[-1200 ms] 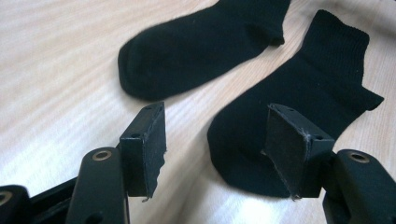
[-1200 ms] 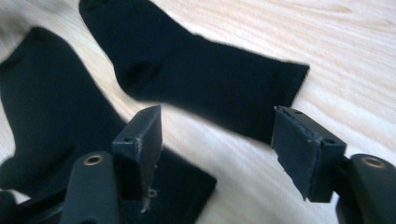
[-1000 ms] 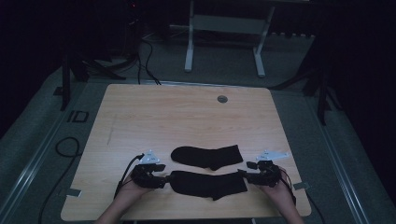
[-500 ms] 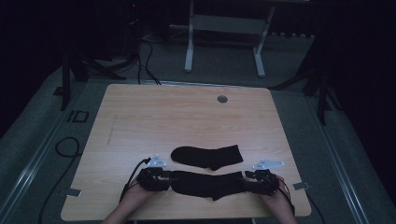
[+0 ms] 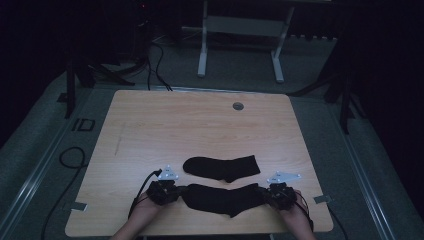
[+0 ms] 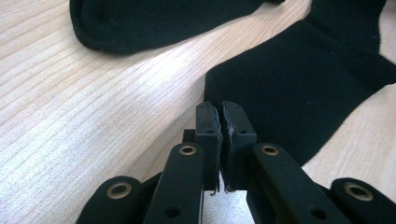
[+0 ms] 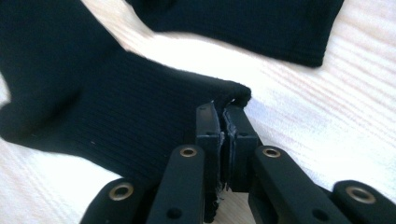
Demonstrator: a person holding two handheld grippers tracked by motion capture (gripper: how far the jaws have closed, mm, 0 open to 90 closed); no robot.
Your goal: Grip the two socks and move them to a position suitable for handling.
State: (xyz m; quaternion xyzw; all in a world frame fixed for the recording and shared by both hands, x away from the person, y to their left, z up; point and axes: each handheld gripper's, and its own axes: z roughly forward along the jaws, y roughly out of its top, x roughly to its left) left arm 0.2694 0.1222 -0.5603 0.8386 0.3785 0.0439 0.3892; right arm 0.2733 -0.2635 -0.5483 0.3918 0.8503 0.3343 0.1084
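Two black socks lie on the wooden table. The far sock lies flat and untouched. The near sock stretches between both grippers near the front edge. My left gripper is shut on its left end; in the left gripper view the jaws meet on the edge of the near sock, with the far sock beyond. My right gripper is shut on the ribbed cuff corner; the right gripper view has the jaws pinching the near sock.
A round grommet sits near the table's far edge. The table's front edge runs just below both hands. Cables lie on the floor at left, and a white stand is behind the table.
Both grippers have drawn a little toward the front edge and slightly inward, bringing the near sock with them. The far sock has stayed put.
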